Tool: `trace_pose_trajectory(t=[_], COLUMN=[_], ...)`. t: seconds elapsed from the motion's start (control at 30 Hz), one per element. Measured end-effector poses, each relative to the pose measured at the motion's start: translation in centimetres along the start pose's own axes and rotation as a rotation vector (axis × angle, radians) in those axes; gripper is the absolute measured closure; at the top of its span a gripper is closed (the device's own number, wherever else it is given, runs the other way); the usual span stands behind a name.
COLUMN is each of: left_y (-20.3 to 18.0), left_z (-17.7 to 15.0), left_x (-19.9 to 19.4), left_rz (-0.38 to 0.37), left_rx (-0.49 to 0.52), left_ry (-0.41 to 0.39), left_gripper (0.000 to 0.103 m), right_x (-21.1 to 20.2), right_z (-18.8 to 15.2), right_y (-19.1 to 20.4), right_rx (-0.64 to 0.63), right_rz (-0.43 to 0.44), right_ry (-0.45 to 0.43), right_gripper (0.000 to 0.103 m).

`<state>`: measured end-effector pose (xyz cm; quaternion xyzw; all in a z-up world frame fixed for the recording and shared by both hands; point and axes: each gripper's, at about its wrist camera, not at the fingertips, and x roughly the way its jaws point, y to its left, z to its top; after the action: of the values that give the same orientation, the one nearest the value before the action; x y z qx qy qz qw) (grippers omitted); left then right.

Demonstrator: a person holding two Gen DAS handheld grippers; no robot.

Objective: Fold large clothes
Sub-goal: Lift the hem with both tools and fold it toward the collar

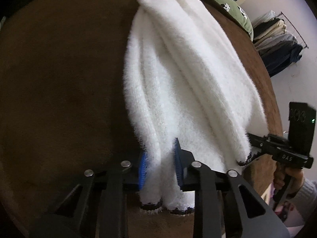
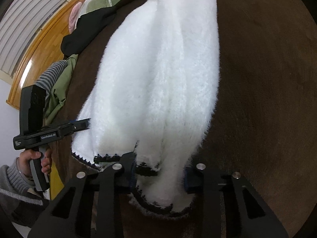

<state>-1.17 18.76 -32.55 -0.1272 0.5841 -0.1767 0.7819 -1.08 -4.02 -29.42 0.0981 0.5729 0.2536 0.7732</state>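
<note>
Left wrist view first: the left gripper (image 1: 160, 168) has its blue pads (image 1: 143, 170) squeezed in on a bunched hem of the fluffy white garment (image 1: 178, 75), jaws only a narrow gap apart with the fabric filling it, and the dark scalloped trim (image 1: 150, 206) hanging out below the fingers. That garment stretches away from the gripper across the brown blanket (image 1: 59, 79), gathered in long ridges, with its far end near the blanket's far edge. Over at the right edge of the blanket you can see the right gripper (image 1: 255, 148) poking into the other hem corner, a hand (image 1: 281, 176) on its grip. Past the far edge sit a green pillow (image 1: 227, 2) and a rack of hanging clothes (image 1: 277, 39). Right wrist view: the right gripper (image 2: 160, 176) is pinched on its own wad of the white garment (image 2: 158, 69), jaws close together, trim (image 2: 158, 208) curling under them. The brown blanket (image 2: 267, 99) fills the right side. At the left edge the left gripper (image 2: 83, 124) bites into the hem, held by a hand (image 2: 33, 158) in a grey sleeve (image 2: 11, 176). Dark and green clothes (image 2: 59, 91) are piled along that left edge.
</note>
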Motion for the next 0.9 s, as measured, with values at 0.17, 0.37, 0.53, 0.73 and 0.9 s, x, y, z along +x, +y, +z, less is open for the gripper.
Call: trace_pose_trajectory(t=[0.17, 0.37, 0.53, 0.73, 0.9], left_y=[-2.3, -2.7, -3.2, -2.5, -2.5], left_z=[0.1, 0.7, 0.1, -1.0, -0.5], left_x=[-1.7, -2.5, -3.0, -1.0, -0.6], left_rz=[0.006, -0.043, -0.029, 0.031, 0.029], left_rx=[0.047, 0.010, 0.045, -0.016, -0.030], left_ry=[-0.050, -0.033, 0.017, 0.068, 0.066], left_gripper=[0.082, 0.083, 0.084, 0.084, 0.084], right_x=[-1.5, -2.9, -3.8, -2.7, -2.7], right_z=[0.0, 0.2, -0.6, -2.2, -2.2], right_y=[0.6, 1.2, 1.7, 0.1, 0.0], right_rx=[-0.013, 0.000, 0.017, 0.095, 0.089], right_rz=[-0.008, 0.014, 0.021, 0.014, 0.016], right_ry=[-0.038, -0.052, -0.035, 0.005, 0.014], right_gripper=[0.075, 0.077, 0.077, 0.077, 0.077])
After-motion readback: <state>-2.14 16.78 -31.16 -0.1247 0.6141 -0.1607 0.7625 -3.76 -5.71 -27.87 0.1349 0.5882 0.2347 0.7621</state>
